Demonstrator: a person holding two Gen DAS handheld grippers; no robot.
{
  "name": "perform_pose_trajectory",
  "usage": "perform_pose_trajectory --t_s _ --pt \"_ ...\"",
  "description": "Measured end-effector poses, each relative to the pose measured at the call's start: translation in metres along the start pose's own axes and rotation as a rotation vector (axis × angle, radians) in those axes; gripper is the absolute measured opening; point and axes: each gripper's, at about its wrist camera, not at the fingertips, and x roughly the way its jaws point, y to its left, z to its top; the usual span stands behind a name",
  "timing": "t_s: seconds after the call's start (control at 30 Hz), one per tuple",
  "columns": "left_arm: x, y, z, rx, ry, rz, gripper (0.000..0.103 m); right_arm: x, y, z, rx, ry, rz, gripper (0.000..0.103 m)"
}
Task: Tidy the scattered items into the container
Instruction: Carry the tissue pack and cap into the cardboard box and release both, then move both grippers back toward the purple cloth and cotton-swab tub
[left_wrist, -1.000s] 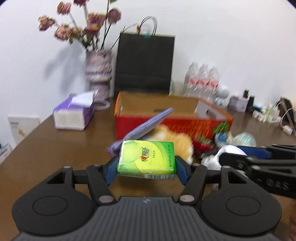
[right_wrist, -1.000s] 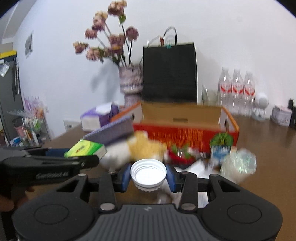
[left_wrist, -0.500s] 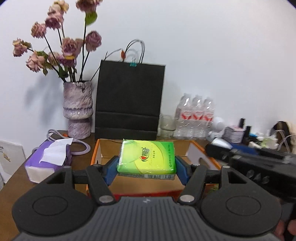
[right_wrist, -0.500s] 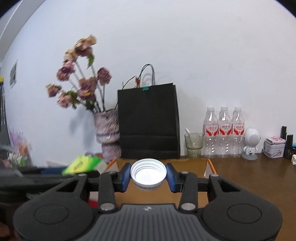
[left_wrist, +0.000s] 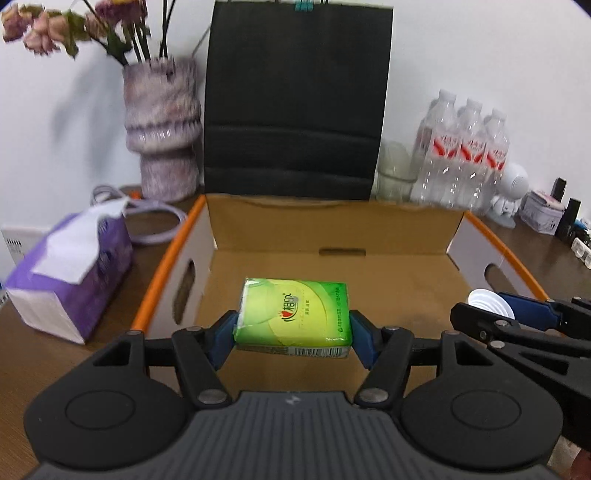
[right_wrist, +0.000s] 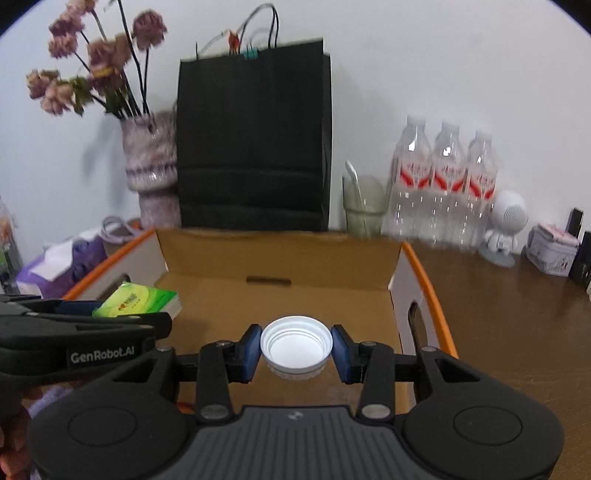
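Observation:
My left gripper is shut on a green tissue pack and holds it above the floor of the open cardboard box with orange rims. My right gripper is shut on a white screw lid, also above the box inside. The green pack and the left gripper show at the left of the right wrist view. The white lid and the right gripper show at the right of the left wrist view. The box floor looks bare.
A black paper bag and a vase of dried flowers stand behind the box. A purple tissue box lies left. Water bottles, a glass, a small white robot figure and a tin stand right.
Both grippers have risen from the cluttered table front and moved forward over the box, then tilted down into it. Each still holds its item.

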Motion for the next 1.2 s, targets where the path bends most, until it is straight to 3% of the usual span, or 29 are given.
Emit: perform_pose_trajectory --t_s 0.07,0.13,0.2,0.27,0.43,0.83,1.2 --pt "0.002 0.001 0.000 -0.002 0.011 0.008 0.076 0.003 -0.001 -0.001 -0.002 0.023 0.009 0.051" --pt "0.000 0.003 0.000 -0.006 0.008 0.052 0.085 0.003 -0.001 0.000 0.002 0.034 -0.012 0.080" --pt "-0.005 0.009 0.000 -0.017 -0.010 0.075 0.103 0.000 -0.004 0.002 0.012 0.030 -0.023 0.094" --pt "-0.013 0.017 0.001 -0.041 -0.028 0.062 0.103 -0.005 -0.009 0.005 0.043 0.028 0.009 0.103" --pt "-0.031 0.026 0.005 -0.060 -0.064 0.043 0.103 -0.019 -0.012 0.011 0.069 0.029 0.069 0.103" --pt "-0.085 0.035 0.004 -0.012 -0.124 0.045 0.103 -0.073 0.008 0.015 0.020 -0.054 0.065 0.103" --pt "-0.149 0.050 -0.021 0.026 -0.163 0.003 0.103 -0.134 0.002 -0.002 -0.035 -0.089 0.028 0.103"
